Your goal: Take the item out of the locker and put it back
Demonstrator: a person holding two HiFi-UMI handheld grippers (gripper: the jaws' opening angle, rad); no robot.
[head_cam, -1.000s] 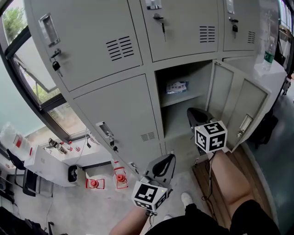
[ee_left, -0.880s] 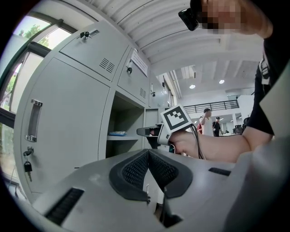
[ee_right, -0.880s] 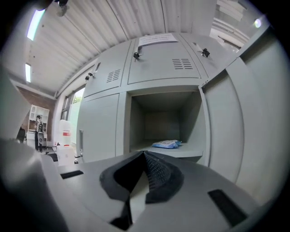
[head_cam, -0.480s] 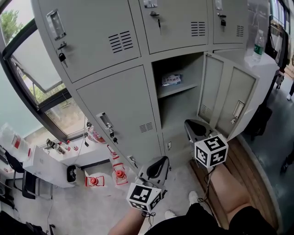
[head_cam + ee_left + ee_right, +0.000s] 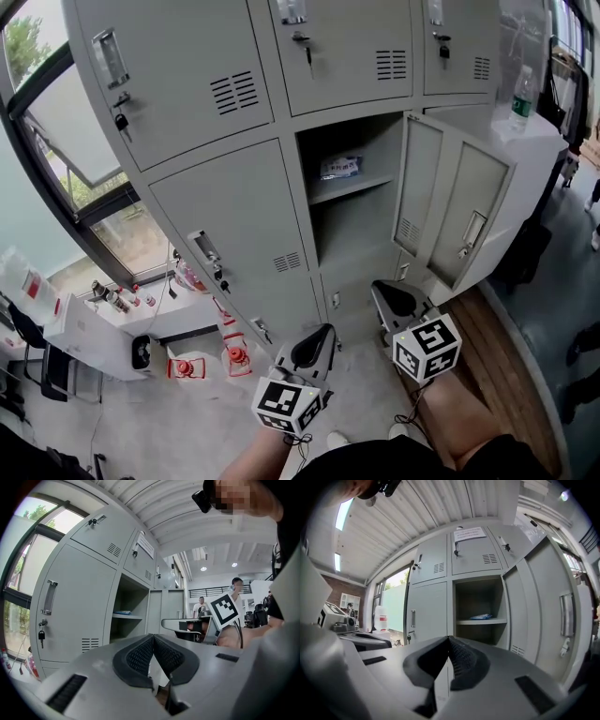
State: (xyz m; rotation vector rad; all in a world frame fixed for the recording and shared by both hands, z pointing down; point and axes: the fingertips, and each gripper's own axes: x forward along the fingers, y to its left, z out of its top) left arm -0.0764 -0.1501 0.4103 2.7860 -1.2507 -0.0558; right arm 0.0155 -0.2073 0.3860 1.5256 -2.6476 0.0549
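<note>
Green-label bottle (image 5: 522,99) upright on white counter (image 5: 555,142); red objects (image 5: 236,357) on floor (image 5: 183,427).

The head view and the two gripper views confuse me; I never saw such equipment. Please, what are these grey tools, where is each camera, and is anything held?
No robot here: a person holds a two-jaw gripper in each hand. The head view looks down from the person's head at the left gripper and right gripper before grey lockers. Each gripper view looks along its own jaws. Both grippers are shut and empty. One locker door stands open; a blue-and-white packet lies on the shelf inside.
</note>
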